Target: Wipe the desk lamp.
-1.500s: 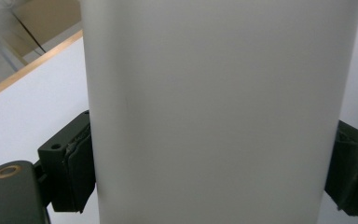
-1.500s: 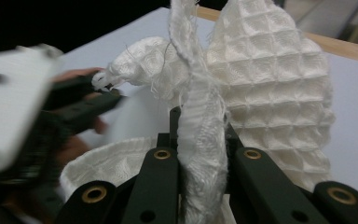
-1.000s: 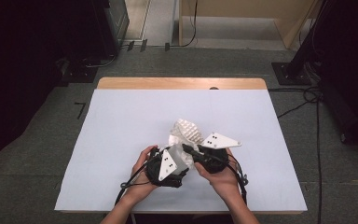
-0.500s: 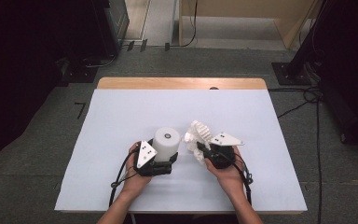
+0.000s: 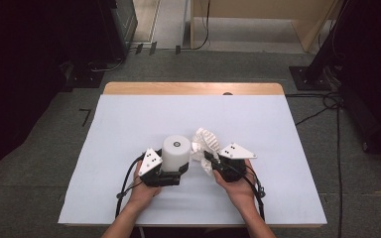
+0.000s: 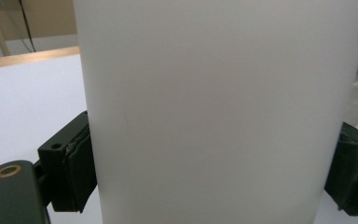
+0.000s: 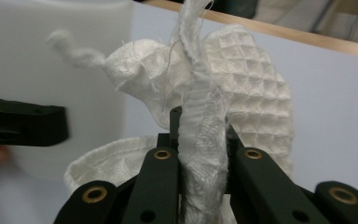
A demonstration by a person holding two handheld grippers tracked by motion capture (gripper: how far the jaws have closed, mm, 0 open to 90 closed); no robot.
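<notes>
1. Two grippers work over a white counter (image 5: 129, 129), one in each of the person's hands, both near the counter's front edge.
2. The left gripper (image 5: 171, 171) has its jaws closed on a white cylinder (image 5: 175, 152). In the left gripper view, the jaw pads (image 6: 77, 170) press against opposite sides of the cylinder (image 6: 223, 112) low on its wall.
3. The cylinder stands upright on the counter, left of centre in the high view. Its flat top carries a small dark ring at the centre.
4. The right gripper (image 5: 209, 159) has its jaws closed on a white waffle-weave cloth (image 5: 204, 144). In the right gripper view, a bunched fold of the cloth (image 7: 242, 93) is pinched between the jaws and rises above them, with a frayed strand at its top.
5. The cloth sits just right of the cylinder, touching or nearly touching its side; which of the two cannot be told. Part of the cloth hangs below the jaws toward the counter.
6. The left hand (image 5: 141, 191) and right hand (image 5: 235, 186) enter from the bottom of the high view. A black cable trails from each gripper toward the front edge.
7. A wooden strip (image 5: 193, 88) borders the far edge of the counter.
</notes>
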